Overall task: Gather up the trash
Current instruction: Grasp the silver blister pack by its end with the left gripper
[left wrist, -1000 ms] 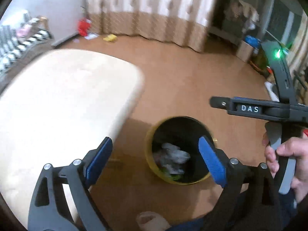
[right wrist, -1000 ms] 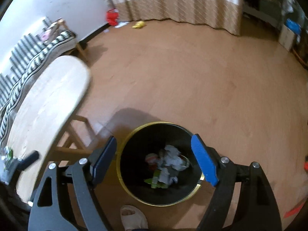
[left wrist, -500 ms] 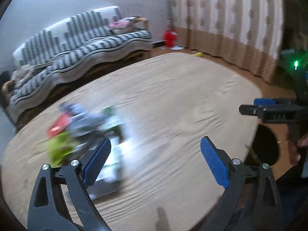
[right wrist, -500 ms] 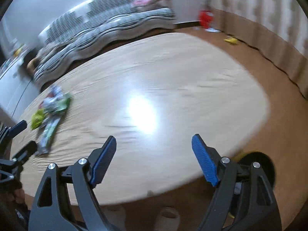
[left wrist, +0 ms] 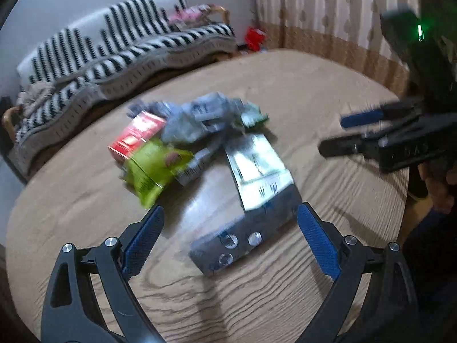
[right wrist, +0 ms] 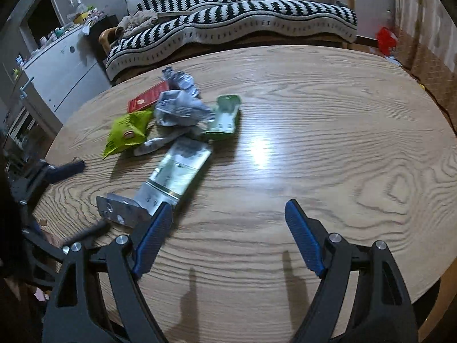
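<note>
Both the left tongs (left wrist: pixel 230 235) and right tongs (right wrist: pixel 228 235) were spread, empty, above the bench (right wrist: pixel 328 131); the flattened silver carton (right wrist: pixel 171 180) lay toward its left edge.

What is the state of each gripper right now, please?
Left gripper: open, holding nothing, the flattened silver carton on the table just ahead.
Right gripper: open, holding nothing.

Motion blur and cropped edges

Left view smears the wrapper pile (left wrist: pixel 185 131) at 11 o'clock and right gripper (left wrist: pixel 368 134) at 2 o'clock; carton (right wrist: pixel 160 188) print unreadable; sofa (right wrist: pixel 242 14) cropped at 12 o'clock.
</note>
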Demonstrator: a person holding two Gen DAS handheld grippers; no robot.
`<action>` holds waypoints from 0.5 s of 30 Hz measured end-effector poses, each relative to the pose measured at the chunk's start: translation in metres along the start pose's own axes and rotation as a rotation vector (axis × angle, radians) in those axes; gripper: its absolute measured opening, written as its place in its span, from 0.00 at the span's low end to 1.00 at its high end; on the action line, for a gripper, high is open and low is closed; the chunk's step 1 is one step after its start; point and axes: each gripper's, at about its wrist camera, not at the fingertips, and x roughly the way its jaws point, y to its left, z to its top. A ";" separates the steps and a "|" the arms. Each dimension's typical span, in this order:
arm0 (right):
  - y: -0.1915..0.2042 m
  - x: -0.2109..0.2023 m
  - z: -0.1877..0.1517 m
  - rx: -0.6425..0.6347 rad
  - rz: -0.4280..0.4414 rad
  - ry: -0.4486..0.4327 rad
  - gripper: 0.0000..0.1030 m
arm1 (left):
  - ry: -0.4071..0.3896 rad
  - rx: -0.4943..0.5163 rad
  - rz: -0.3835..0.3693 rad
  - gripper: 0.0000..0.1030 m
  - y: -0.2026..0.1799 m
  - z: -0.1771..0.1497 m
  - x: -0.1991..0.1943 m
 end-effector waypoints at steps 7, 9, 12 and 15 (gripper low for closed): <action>0.000 0.011 0.003 0.020 0.000 0.016 0.76 | 0.084 0.096 0.010 0.88 -0.014 -0.008 0.030; 0.000 0.013 0.005 0.026 -0.001 0.018 0.76 | 0.106 0.094 0.023 0.87 -0.013 -0.010 0.035; 0.002 0.015 0.006 0.025 0.001 0.022 0.77 | 0.103 0.100 -0.010 0.71 -0.019 -0.012 0.030; 0.006 0.019 0.007 0.023 0.003 0.031 0.77 | 0.103 0.133 -0.015 0.44 -0.031 -0.014 0.023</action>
